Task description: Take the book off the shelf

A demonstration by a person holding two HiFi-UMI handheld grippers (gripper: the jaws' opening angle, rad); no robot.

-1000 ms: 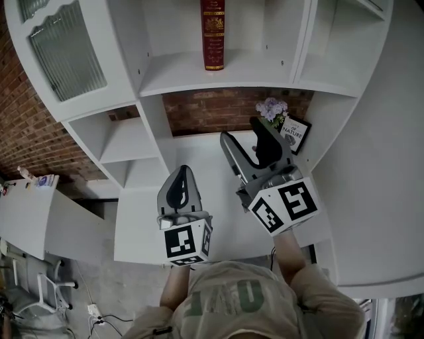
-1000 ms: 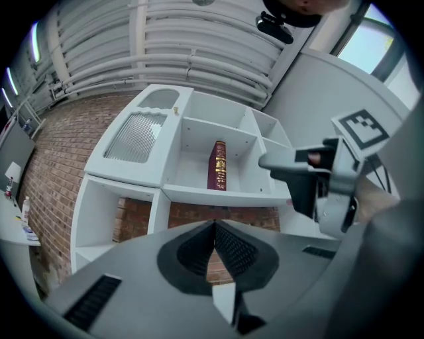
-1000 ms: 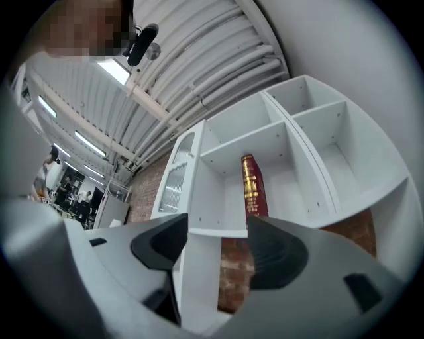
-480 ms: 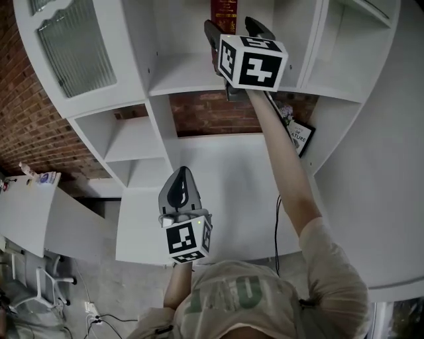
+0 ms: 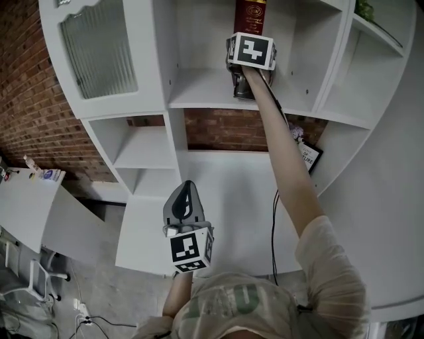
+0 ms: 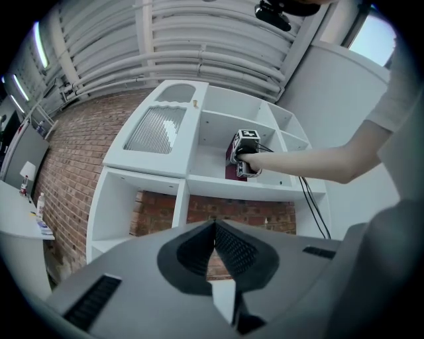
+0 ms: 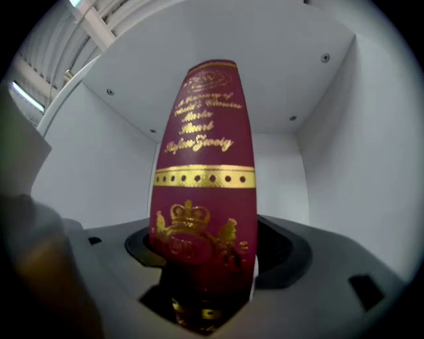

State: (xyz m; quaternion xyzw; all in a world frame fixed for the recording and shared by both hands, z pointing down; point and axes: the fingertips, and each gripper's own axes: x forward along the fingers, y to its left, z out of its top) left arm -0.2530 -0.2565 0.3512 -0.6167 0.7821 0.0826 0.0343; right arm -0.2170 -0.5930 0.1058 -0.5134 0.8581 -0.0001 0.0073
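A dark red book (image 5: 249,13) with gold print stands upright on the upper white shelf (image 5: 205,89). My right gripper (image 5: 248,36) is raised on an outstretched arm to the foot of the book. In the right gripper view the book's spine (image 7: 202,198) fills the space between the widely spread jaws of the right gripper (image 7: 205,245), and I cannot see the pads pressing on it. My left gripper (image 5: 183,192) hangs low over the desk with its jaws together and nothing in them. The left gripper view shows its tips (image 6: 214,228) closed, with the book (image 6: 232,165) far off.
A glass-door cabinet (image 5: 99,53) is at the upper left. Lower cubbies (image 5: 149,149) sit beside a brick wall. A small framed sign (image 5: 309,156) and flowers (image 5: 296,132) stand at the back of the white desk (image 5: 225,198). A cable (image 5: 275,218) runs across it.
My right gripper rose from above the desk to the upper shelf and its jaws came around the book's spine. The left gripper stayed put.
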